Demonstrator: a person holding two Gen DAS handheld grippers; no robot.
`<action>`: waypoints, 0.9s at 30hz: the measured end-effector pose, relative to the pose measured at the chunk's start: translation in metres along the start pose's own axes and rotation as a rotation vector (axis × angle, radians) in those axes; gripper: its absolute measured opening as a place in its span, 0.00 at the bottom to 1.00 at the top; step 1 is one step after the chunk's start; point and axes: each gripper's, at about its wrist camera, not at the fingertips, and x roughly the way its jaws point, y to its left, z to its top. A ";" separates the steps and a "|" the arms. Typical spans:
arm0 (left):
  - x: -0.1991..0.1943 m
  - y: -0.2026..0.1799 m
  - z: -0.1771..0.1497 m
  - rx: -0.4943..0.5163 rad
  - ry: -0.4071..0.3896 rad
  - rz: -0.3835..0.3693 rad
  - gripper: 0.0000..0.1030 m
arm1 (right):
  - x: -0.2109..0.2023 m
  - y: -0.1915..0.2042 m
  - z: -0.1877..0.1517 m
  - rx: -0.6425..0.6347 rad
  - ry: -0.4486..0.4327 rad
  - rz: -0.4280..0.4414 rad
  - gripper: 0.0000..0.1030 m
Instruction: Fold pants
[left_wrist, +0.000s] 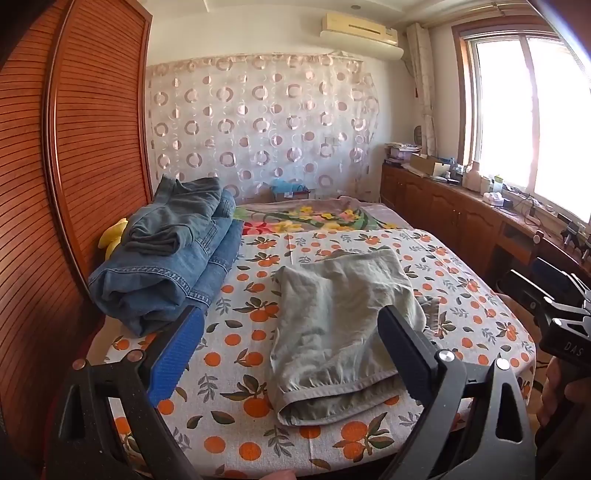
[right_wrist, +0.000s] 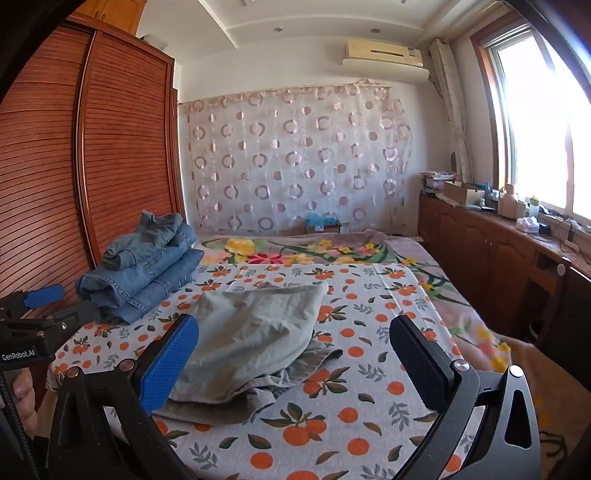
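Note:
Pale grey-green pants (left_wrist: 332, 325) lie folded on the orange-print bed sheet (left_wrist: 236, 339), waistband toward me. They also show in the right wrist view (right_wrist: 251, 339), left of centre. My left gripper (left_wrist: 291, 317) is open and empty, held above the near end of the pants. My right gripper (right_wrist: 295, 332) is open and empty, held above the sheet with the pants under its left finger. The right gripper's body shows at the right edge of the left wrist view (left_wrist: 561, 325), and the left gripper's body at the left edge of the right wrist view (right_wrist: 33, 317).
A stack of folded blue jeans (left_wrist: 166, 266) sits at the bed's left side by the wooden louvred wardrobe (left_wrist: 74, 147). A floral blanket (left_wrist: 306, 218) lies farther back. Wooden cabinets with clutter (left_wrist: 461, 206) run along the right under the window.

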 end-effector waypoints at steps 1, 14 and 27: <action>0.000 0.000 0.000 0.000 0.001 -0.002 0.93 | 0.000 0.000 0.000 0.000 0.000 0.000 1.00; 0.000 0.000 0.000 0.006 0.008 0.000 0.93 | 0.002 0.000 0.000 0.003 0.000 0.001 1.00; 0.003 0.002 -0.003 0.008 0.009 0.002 0.93 | 0.000 -0.003 -0.001 0.008 0.004 0.001 1.00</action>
